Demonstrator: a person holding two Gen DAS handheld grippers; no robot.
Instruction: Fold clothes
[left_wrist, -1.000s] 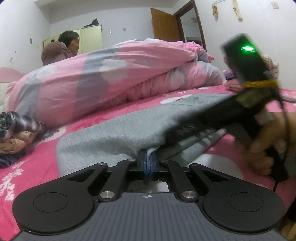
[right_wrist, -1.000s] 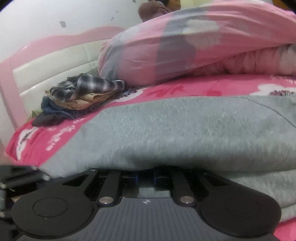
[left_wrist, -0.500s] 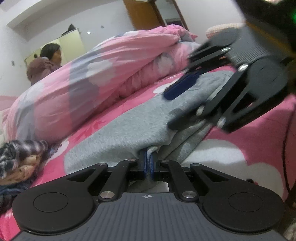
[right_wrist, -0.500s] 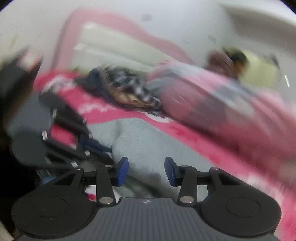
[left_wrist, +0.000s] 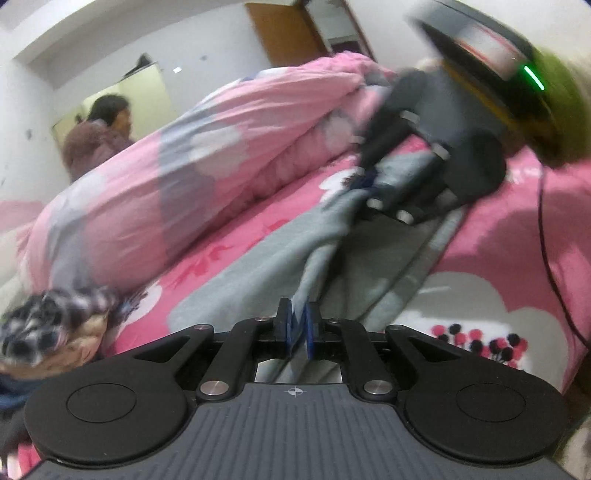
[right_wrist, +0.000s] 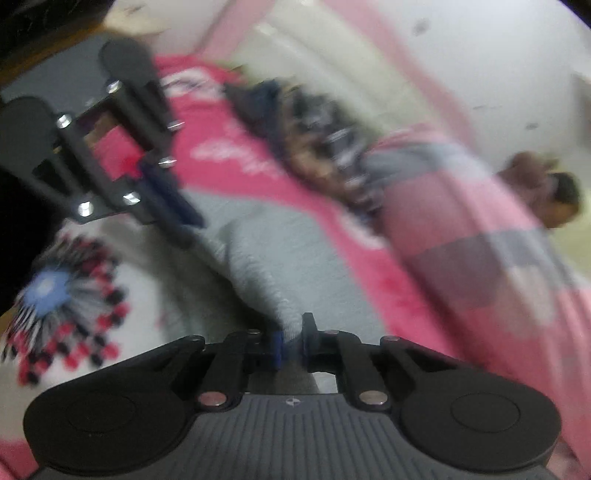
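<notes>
The grey garment (left_wrist: 266, 258) lies on the pink bed sheet (left_wrist: 517, 236), stretched toward one o'clock in the left wrist view. The left gripper (left_wrist: 297, 326) pinches its near edge; its jaws have just opened slightly. The right gripper (right_wrist: 291, 341) has just closed on another fold of the garment.

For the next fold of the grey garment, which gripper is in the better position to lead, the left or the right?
Probably the right gripper. Its jaws have just been closing and now pinch the grey garment farther up the bed, nearer the pink duvet. The left gripper pinches the near edge.
</notes>
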